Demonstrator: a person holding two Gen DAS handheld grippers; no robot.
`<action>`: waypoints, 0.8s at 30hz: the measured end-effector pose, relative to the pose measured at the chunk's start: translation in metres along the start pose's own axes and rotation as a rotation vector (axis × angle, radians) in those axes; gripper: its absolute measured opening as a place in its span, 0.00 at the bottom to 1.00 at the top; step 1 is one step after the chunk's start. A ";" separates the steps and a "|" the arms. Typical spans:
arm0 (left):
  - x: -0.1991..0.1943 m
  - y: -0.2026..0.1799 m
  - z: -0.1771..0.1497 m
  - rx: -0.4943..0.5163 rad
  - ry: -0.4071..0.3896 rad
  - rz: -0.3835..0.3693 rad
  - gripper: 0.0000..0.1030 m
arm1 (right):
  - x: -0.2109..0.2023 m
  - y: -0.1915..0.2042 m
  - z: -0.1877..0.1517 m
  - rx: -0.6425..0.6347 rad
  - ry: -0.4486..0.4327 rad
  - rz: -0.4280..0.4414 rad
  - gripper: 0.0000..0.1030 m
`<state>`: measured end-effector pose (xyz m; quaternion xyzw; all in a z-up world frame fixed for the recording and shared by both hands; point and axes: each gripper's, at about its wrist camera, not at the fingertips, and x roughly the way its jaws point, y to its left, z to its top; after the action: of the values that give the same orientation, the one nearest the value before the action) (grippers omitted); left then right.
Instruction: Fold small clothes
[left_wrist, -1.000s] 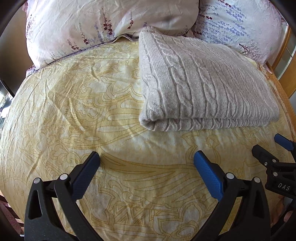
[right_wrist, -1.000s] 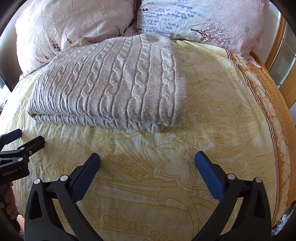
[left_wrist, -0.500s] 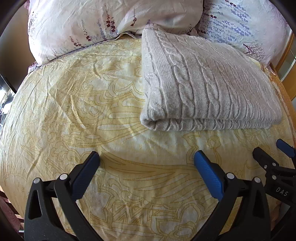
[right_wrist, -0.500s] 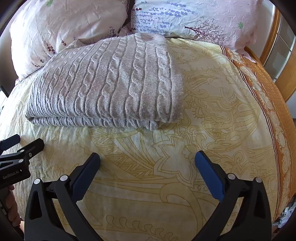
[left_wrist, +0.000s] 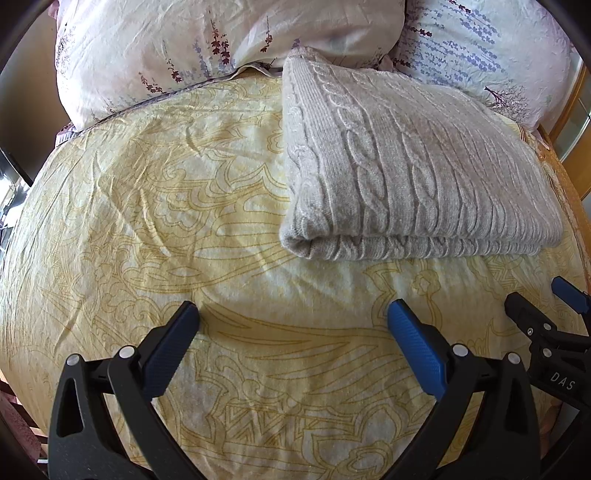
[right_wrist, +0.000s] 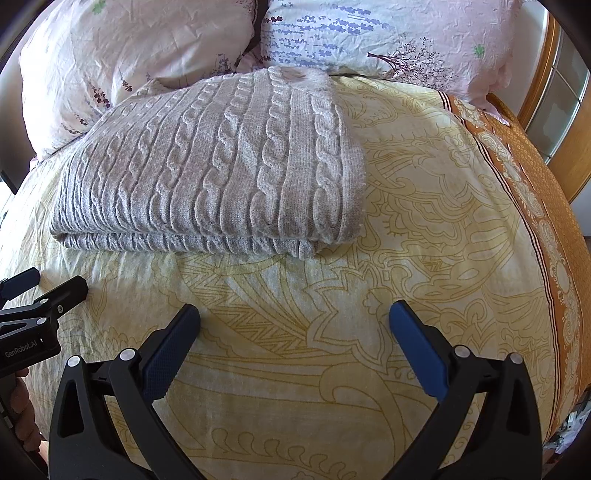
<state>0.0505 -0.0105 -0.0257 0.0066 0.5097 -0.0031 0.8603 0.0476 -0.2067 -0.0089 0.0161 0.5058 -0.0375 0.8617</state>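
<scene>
- The grey cable-knit sweater (right_wrist: 214, 166) is folded into a thick rectangle — raised rope-like ribs, soft rounded fold at the near edge.
- It lies on a crinkled yellow bedspread (left_wrist: 147, 221) with gold scrollwork, its far end against two floral pillows (left_wrist: 184, 48).
- Its cables run away toward the pillows.
- The left gripper (left_wrist: 291, 319) and the right gripper (right_wrist: 293, 319) hover near the sweater's front edge, jaws spread wide, holding nothing.

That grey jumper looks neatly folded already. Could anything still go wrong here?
Possibly. The sweater is thick and rests on a soft, wrinkled bedspread, so nudging its near edge could let the layers slide open. Its far end touches the pillows, which might push it askew. Both the left gripper and the right gripper are open and empty close by, so a stray pad could snag the knit.
</scene>
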 end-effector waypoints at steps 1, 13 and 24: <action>0.000 0.000 0.000 -0.001 0.001 0.000 0.98 | 0.000 0.000 0.000 0.000 0.000 0.000 0.99; 0.000 0.000 0.000 -0.001 0.007 -0.001 0.98 | 0.000 0.000 0.000 0.000 0.001 0.000 0.99; 0.000 0.000 0.000 0.000 0.009 -0.001 0.98 | 0.000 0.000 0.000 0.000 0.000 0.000 0.99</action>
<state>0.0510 -0.0110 -0.0259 0.0065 0.5136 -0.0036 0.8580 0.0482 -0.2065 -0.0089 0.0161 0.5060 -0.0376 0.8616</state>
